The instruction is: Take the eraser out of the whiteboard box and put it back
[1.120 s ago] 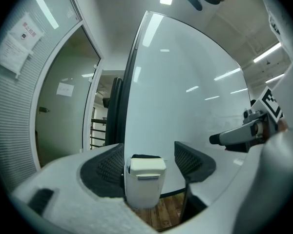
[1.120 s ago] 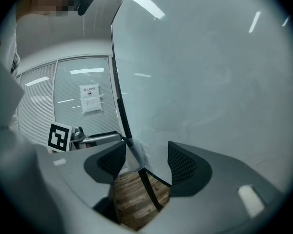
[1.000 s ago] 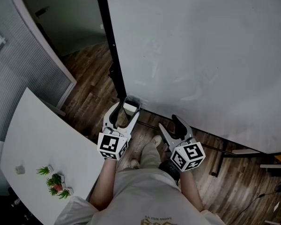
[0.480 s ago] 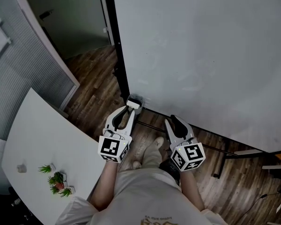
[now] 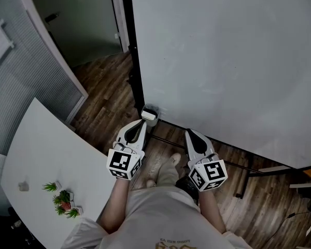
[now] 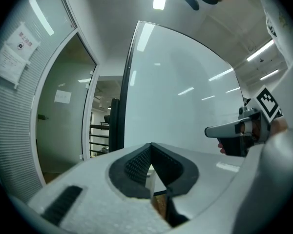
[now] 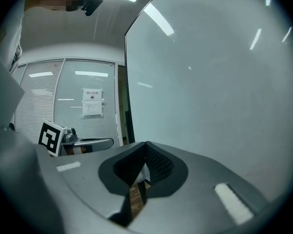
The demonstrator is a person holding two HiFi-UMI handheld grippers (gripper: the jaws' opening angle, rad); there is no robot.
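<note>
At the far left of the head view, a curved white tabletop (image 5: 46, 149) carries small green potted plants (image 5: 62, 201). The white-shelled left tongs (image 5: 139, 124) have just been closing and now stand pressed together with nothing between them. They point toward a small grey open-topped box (image 5: 152, 108) at the lower left corner of the large white whiteboard (image 5: 228, 61). A pale rectangular block, apparently the eraser (image 5: 148, 116), lies inside that box, just beyond the left tips and apart from them. Further right, the white right tongs (image 5: 189, 133) have likewise just been closing and are pressed together, empty, near the board's lower edge. Only the head view shows box and eraser plainly. The left gripper view adds an open doorway (image 6: 63, 126) left of the board, while the right gripper view adds a paper sheet (image 7: 92, 103) on a slatted wall
</note>
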